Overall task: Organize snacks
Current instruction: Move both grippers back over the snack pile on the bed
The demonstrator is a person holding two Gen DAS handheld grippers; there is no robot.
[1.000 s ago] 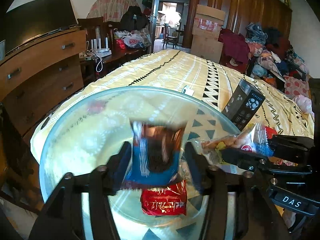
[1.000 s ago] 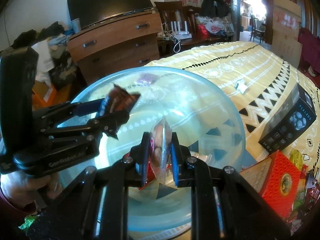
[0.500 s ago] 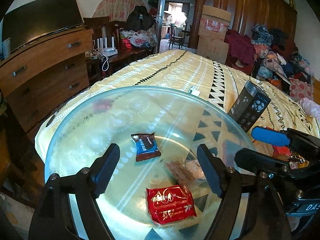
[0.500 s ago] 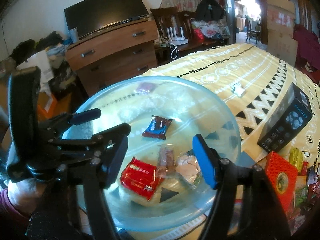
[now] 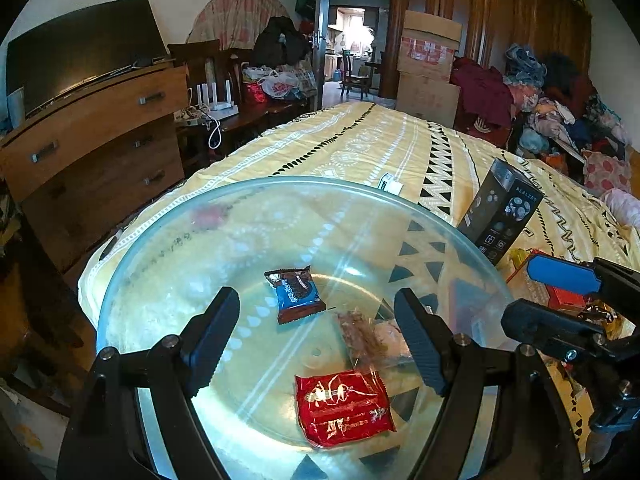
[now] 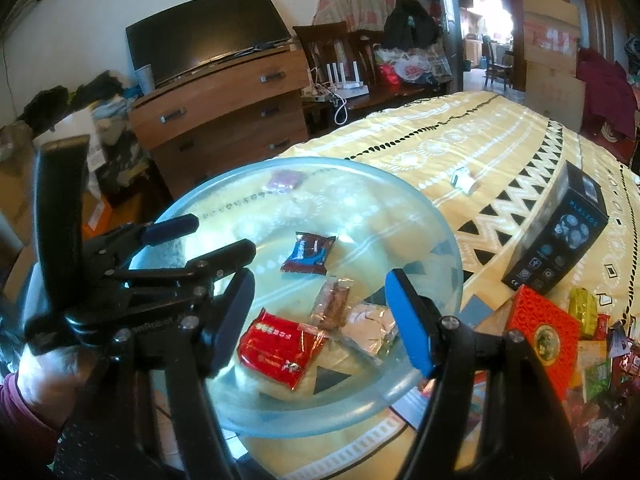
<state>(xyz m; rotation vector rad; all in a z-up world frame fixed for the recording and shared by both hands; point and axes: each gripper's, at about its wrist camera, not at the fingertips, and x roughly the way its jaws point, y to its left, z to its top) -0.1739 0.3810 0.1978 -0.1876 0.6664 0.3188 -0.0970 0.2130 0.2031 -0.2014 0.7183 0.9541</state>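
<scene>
A large clear glass bowl [image 5: 168,216] [image 6: 448,256] sits on the yellow patterned bedspread. Inside lie a blue cookie packet [image 5: 295,294] [image 6: 309,253], a red packet [image 5: 344,407] [image 6: 280,348] and clear-wrapped snacks [image 5: 374,338] [image 6: 350,316]. My left gripper [image 5: 320,344] is open and empty above the bowl's near side. My right gripper [image 6: 324,316] is open and empty over the bowl; it also shows at the right of the left wrist view [image 5: 560,300]. The left gripper shows at the left of the right wrist view [image 6: 192,244].
A black box [image 5: 500,216] [image 6: 556,236] stands right of the bowl. A red box [image 6: 540,344] and a pile of loose snacks [image 6: 600,344] lie at the right. A small white item [image 6: 462,180] lies beyond the bowl. A wooden dresser [image 5: 88,140] stands left of the bed.
Both grippers opened and dropped their snacks into the bowl: the blue cookie packet from the left, the clear-wrapped snack from the right. Both have since drawn back slightly.
</scene>
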